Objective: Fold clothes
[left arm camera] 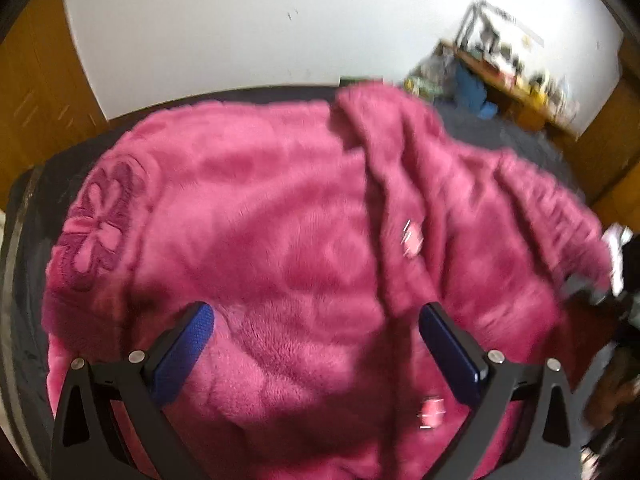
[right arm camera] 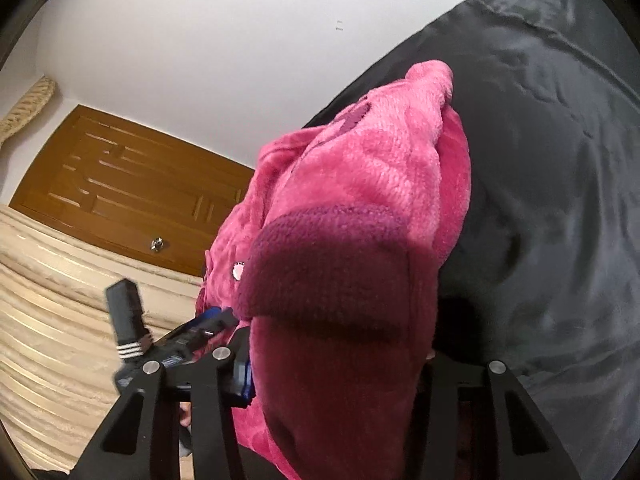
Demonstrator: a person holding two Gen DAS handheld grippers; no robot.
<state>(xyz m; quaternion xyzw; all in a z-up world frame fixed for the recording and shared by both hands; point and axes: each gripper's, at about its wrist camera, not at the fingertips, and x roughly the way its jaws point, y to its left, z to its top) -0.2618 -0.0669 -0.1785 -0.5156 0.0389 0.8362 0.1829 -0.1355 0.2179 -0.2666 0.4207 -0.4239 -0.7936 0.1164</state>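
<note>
Stretching away from the wide-open left claw [left arm camera: 316, 320], the pink fleece garment [left arm camera: 280, 220] runs lengthwise ahead; right claw [right arm camera: 340, 360] clamps its darker cuff [right arm camera: 332, 264]; no readable writing.

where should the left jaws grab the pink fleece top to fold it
Grip the pink fleece top at its near hem, coming in from above at the near edge. The left gripper hovers there with jaws spread, and the hem lies flat on the dark sheet, so it pinches easily.

A plain white wall [right arm camera: 208, 40] rose behind the dark-covered surface [right arm camera: 560, 160]. A brown wooden door [right arm camera: 120, 184] stood left of it, and a cluttered wooden desk [left arm camera: 516, 80] lay beyond its far right corner.
</note>
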